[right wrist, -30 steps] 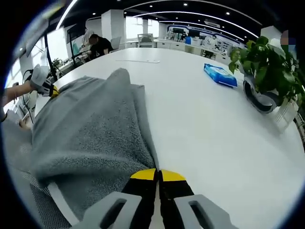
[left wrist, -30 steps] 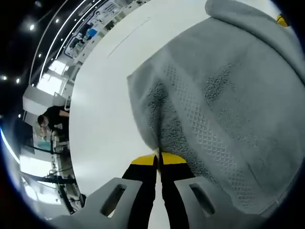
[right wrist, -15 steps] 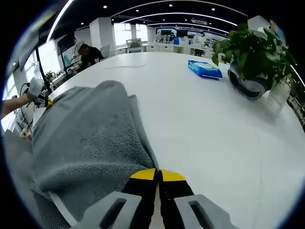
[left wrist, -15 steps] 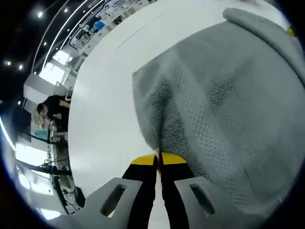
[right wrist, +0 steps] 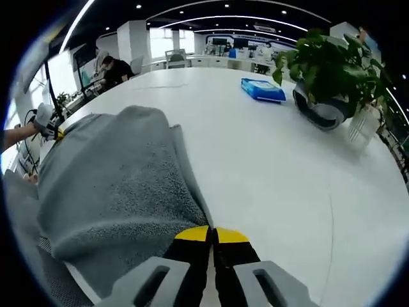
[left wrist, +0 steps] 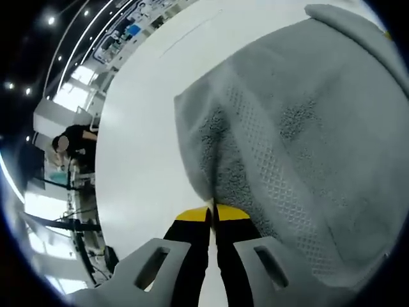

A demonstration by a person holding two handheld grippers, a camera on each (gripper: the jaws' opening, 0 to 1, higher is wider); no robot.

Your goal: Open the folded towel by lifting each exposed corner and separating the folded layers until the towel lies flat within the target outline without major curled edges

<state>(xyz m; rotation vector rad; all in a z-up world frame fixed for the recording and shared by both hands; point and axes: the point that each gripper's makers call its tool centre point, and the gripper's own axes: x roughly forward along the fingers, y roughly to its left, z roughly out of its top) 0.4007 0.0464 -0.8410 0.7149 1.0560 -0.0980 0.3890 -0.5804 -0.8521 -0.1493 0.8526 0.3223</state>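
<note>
Grippers pinch two corners of one grey towel

Your left gripper (left wrist: 213, 214) is clamped on a corner of the grey towel (left wrist: 300, 134) and your right gripper (right wrist: 212, 235) on another, likely so the top layer can be peeled up off the white table (right wrist: 275, 173). Beyond: one blue packet (right wrist: 262, 90), one potted plant (right wrist: 332, 70).

The left gripper view looks close along its jaws across the gray towel (left wrist: 300, 147), rolled sideways over the white surface (left wrist: 144, 147). The right gripper view faces level across the same towel (right wrist: 115, 179) and surface (right wrist: 268, 179) toward a potted plant (right wrist: 332, 70).
</note>
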